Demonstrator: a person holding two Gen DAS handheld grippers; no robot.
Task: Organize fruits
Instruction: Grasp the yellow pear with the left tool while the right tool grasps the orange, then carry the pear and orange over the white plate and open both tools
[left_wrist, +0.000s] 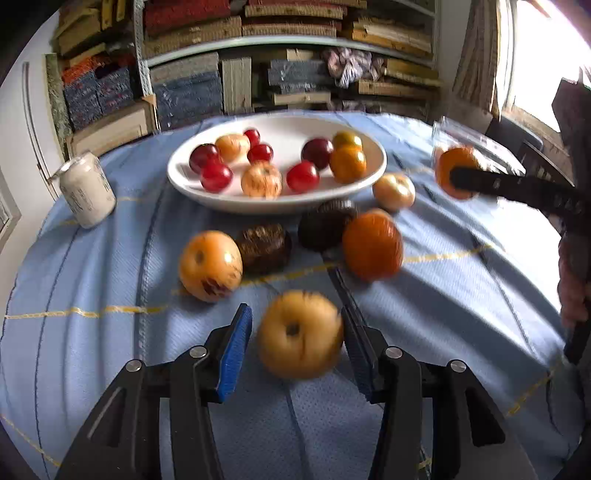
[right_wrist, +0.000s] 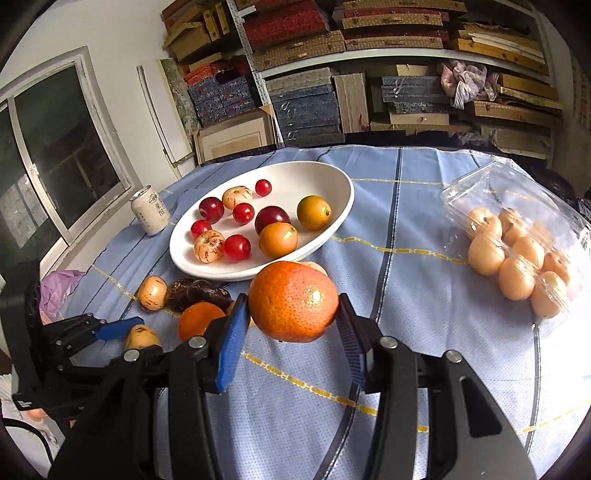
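A white oval bowl (left_wrist: 192, 186) (right_wrist: 332, 173) holds several red, orange and speckled fruits. In the left wrist view my left gripper (left_wrist: 297, 341) is open around a yellow apple-like fruit (left_wrist: 300, 334) on the blue cloth; the left pad stands clear of it. My right gripper (right_wrist: 291, 319) is shut on a large orange (right_wrist: 293, 301) and holds it above the cloth near the bowl; the orange also shows in the left wrist view (left_wrist: 456, 171). Loose on the cloth lie another orange (left_wrist: 372, 243), a yellow fruit (left_wrist: 210, 266), two dark brown fruits (left_wrist: 264, 248) and a pale speckled fruit (left_wrist: 393, 191).
A white drink can (left_wrist: 88, 190) (right_wrist: 150, 209) stands left of the bowl. An open clear plastic box (right_wrist: 517, 206) with several pale round fruits lies at the right. Stacked boxes on shelves (right_wrist: 369, 74) stand behind the table. A window (right_wrist: 55, 155) is at the left.
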